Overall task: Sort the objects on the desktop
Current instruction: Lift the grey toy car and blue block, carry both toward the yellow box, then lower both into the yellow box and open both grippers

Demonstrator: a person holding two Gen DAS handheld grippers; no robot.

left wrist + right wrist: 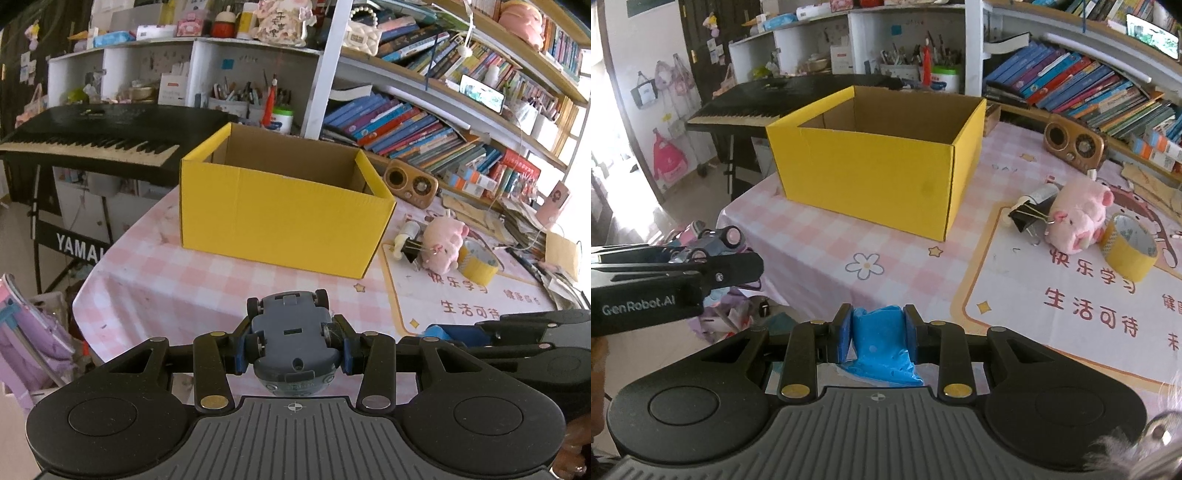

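My left gripper (293, 345) is shut on a grey toy car (291, 332), held upside down above the near table edge, short of the open yellow cardboard box (284, 221). The car and left gripper also show in the right wrist view (713, 240) at the left. My right gripper (877, 332) is shut on a blue packet (881, 343), above the table's near edge, in front of the box (871, 173). A pink plush pig (1078, 218), a yellow tape roll (1130, 251) and a black binder clip (1023, 218) lie right of the box.
The table has a pink checked cloth (831, 251) and a printed mat (1071, 306). A brown retro radio (1075, 146) stands behind the pig. A black keyboard (92, 136) stands left of the table. Bookshelves (443, 122) run along the back and right.
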